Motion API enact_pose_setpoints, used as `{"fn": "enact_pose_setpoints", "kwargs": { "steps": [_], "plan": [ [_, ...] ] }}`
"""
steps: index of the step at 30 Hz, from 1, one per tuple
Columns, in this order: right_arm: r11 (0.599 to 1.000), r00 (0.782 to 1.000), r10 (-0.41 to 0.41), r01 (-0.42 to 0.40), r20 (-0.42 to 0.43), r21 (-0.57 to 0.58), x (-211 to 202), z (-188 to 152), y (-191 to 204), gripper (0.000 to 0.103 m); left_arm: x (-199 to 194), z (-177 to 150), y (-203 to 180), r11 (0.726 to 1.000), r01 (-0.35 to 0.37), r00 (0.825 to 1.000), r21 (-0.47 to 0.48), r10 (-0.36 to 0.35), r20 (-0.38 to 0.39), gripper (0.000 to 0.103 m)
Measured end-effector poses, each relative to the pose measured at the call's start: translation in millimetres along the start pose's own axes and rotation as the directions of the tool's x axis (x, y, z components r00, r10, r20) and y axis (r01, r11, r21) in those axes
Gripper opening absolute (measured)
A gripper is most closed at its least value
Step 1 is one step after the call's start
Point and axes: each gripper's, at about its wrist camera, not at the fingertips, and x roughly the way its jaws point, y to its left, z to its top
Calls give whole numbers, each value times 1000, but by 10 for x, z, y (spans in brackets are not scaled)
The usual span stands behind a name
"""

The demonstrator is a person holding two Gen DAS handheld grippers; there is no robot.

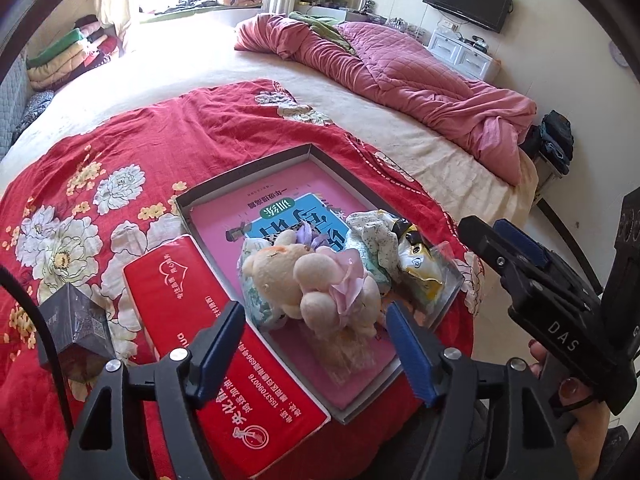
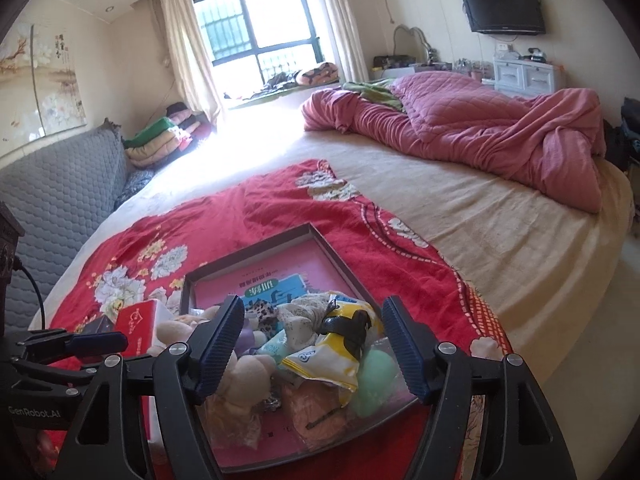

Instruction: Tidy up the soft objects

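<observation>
Wall painting (image 2: pixel 40 76) only right view

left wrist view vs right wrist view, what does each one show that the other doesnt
Only the left wrist view shows the right claw and the full length of the red tissue pack.

Only the right wrist view shows the wall painting, the grey headboard and a mint green soft item.

Both show the shallow box holding a beige plush toy, the red floral blanket and the pink quilt.
</observation>
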Motion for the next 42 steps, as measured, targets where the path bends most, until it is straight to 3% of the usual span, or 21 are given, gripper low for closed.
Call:
{"fn": "enact_pose_setpoints", "kwargs": {
  "steps": [5,11,14,18,27,32,42],
  "plan": [
    [998,1000,6,-6,-1,62,-239,-50,188,74,-224,-78,27,1000,-27,999,0,27,39,80],
    [993,997,-74,71,28,97,-567,-114,423,80,-464,-211,117,998,-55,996,-7,56,69,83],
    [990,997,-75,72,24,118,-659,-149,519,80,-566,-278,180,997,-71,994,-18,72,82,83],
    [984,991,-134,132,14,116,-766,-233,626,80,-677,-378,248,995,-98,991,-32,100,93,83],
    [988,987,-157,157,29,10,-1012,-417,944,80,-843,-605,389,986,-159,982,-49,163,92,83],
    [991,991,-133,133,-17,-10,-1057,-557,1044,80,-904,-696,419,989,-129,987,-72,136,88,83],
    [985,985,-167,165,-36,-56,-1119,-701,1057,80,-911,-899,373,983,-170,982,-67,174,75,83]
  ]
}}
